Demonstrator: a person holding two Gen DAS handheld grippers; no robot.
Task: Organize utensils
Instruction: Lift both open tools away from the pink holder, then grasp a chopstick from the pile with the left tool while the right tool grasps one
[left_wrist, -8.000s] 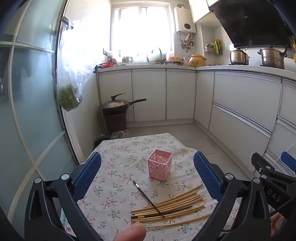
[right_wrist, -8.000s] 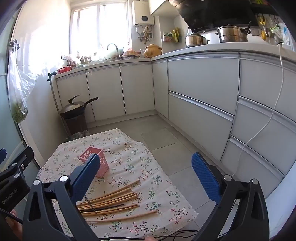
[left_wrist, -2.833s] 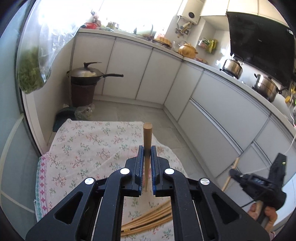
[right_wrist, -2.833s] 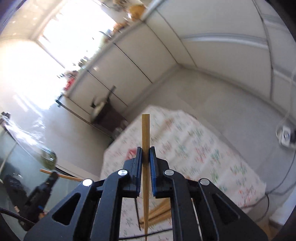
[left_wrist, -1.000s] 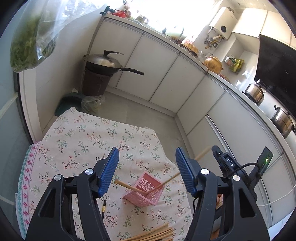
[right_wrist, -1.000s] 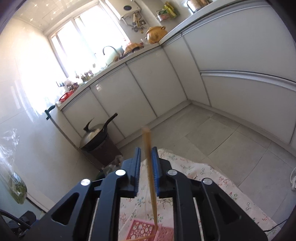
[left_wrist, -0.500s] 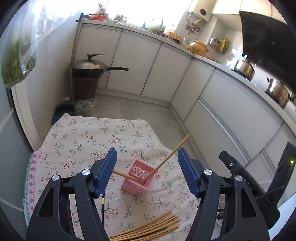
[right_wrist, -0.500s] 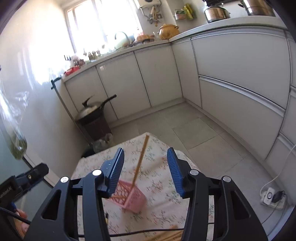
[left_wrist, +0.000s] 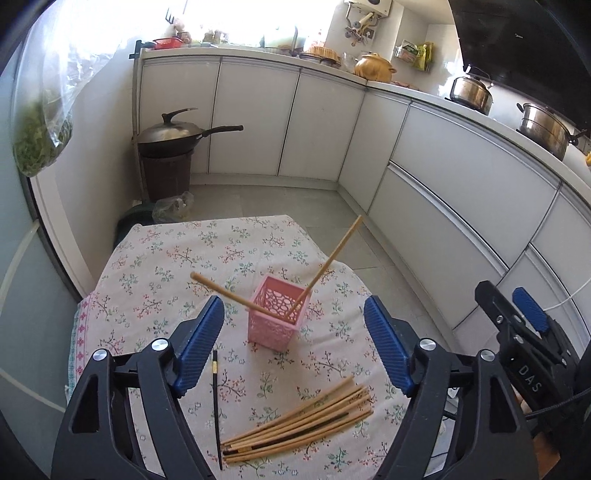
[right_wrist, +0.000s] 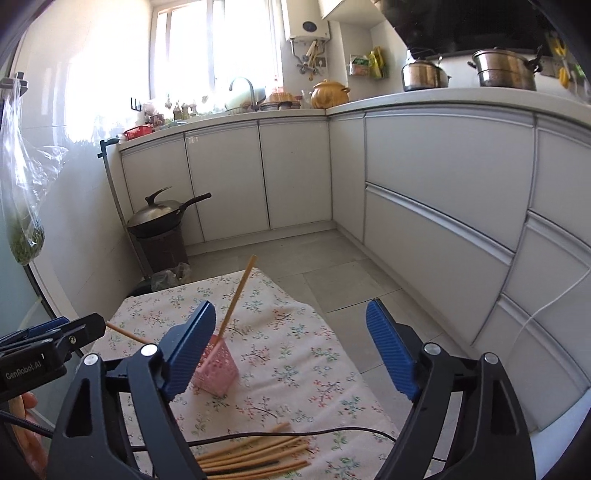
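Change since earlier: one second ago the right hand-held gripper (right_wrist: 291, 345) was clenched on a chopstick above the pink basket (left_wrist: 277, 316); now it has let go and both chopsticks lean in the basket.
Left wrist view, things: the basket stands on the table (left_wrist: 155, 266), one chopstick (left_wrist: 221, 291) leaning left, one chopstick (left_wrist: 327, 264) leaning right. The bundle of chopsticks (left_wrist: 299, 421) and one dark chopstick (left_wrist: 216, 402) lie nearer.
Left wrist view, handling: in my judgement the sticks are light, stiff and a little smooth; take one near its middle, away from its neighbours.
Left wrist view, gripper: the left hand-held gripper (left_wrist: 293, 345) is released, jaws opening, nothing between them.
Right wrist view, things: the basket is half hidden behind the left finger (right_wrist: 188, 347); the bundle lies below it.
Right wrist view, gripper: the right hand-held gripper is released, jaws opening wide, empty.
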